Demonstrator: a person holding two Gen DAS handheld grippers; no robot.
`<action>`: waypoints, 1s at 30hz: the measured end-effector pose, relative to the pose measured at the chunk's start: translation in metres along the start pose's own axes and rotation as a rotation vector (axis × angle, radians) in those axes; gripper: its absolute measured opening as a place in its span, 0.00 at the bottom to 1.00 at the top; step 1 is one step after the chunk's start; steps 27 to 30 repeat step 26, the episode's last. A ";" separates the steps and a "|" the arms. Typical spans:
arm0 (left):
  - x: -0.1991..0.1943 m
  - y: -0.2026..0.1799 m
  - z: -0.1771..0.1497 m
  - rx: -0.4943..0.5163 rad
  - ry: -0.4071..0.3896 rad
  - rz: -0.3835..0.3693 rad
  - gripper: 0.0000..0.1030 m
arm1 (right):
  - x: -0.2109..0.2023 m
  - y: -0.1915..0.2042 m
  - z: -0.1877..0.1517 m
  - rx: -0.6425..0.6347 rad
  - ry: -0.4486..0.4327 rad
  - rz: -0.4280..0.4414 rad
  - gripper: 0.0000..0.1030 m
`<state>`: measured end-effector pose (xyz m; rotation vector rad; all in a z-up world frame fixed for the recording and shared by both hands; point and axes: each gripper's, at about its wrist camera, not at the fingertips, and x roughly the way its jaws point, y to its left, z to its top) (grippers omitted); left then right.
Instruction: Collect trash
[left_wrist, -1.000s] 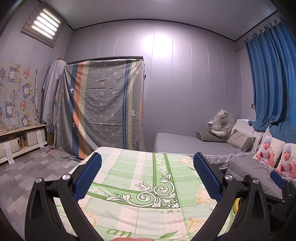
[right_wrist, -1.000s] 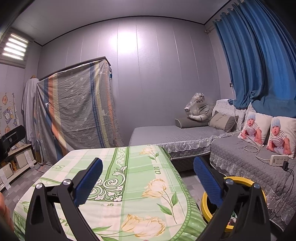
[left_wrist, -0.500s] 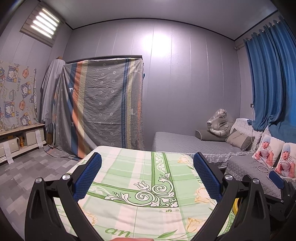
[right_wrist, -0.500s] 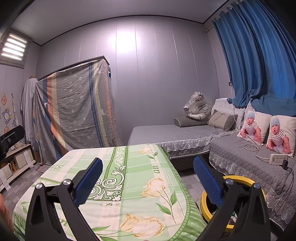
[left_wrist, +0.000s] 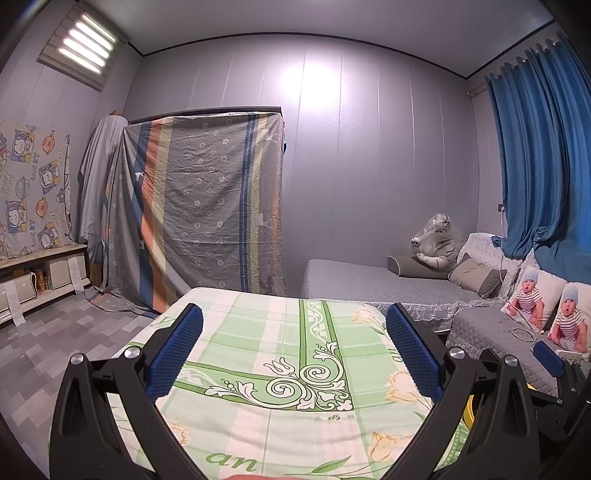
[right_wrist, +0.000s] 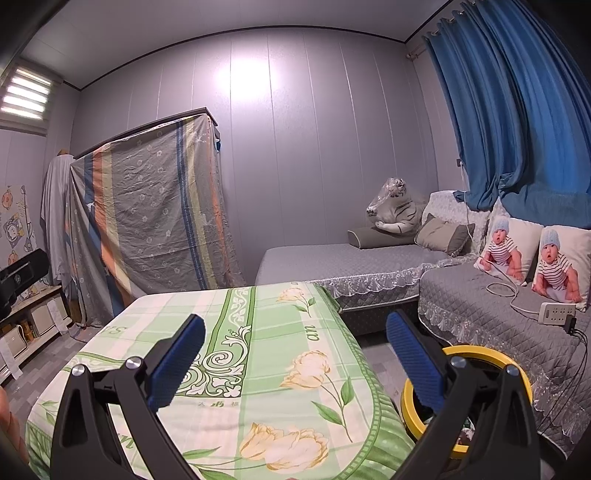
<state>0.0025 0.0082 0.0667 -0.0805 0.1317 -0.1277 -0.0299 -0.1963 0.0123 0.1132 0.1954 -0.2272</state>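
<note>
Right wrist view: right gripper (right_wrist: 295, 347) and left gripper (left_wrist: 293, 345) both spread wide, empty, above green tablecloth (right_wrist: 266, 339). Yellow bin (right_wrist: 517, 373) lower right, floor-level. No trash visible; scan tabletop before descending.

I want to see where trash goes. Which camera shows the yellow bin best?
The right wrist view: the yellow bin shows most of its rim beside the table. The left wrist view shows only a yellow sliver.

A home bedroom: a grey quilted bed (right_wrist: 354, 269) stands against the panelled wall, with a plush tiger (right_wrist: 393, 212) and pillows at its head, blue curtains (right_wrist: 517, 110) beside it, and baby-print cushions (right_wrist: 535, 254) near its foot.
</note>
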 end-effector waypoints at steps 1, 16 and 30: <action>0.000 0.000 -0.001 0.001 0.001 -0.001 0.92 | 0.000 0.000 0.000 0.000 0.000 0.000 0.92; 0.004 -0.001 -0.005 -0.006 0.014 -0.006 0.92 | 0.002 -0.001 -0.002 0.007 0.010 -0.004 0.92; 0.007 -0.002 -0.005 0.000 0.031 -0.014 0.92 | 0.004 0.000 -0.007 0.010 0.022 0.000 0.92</action>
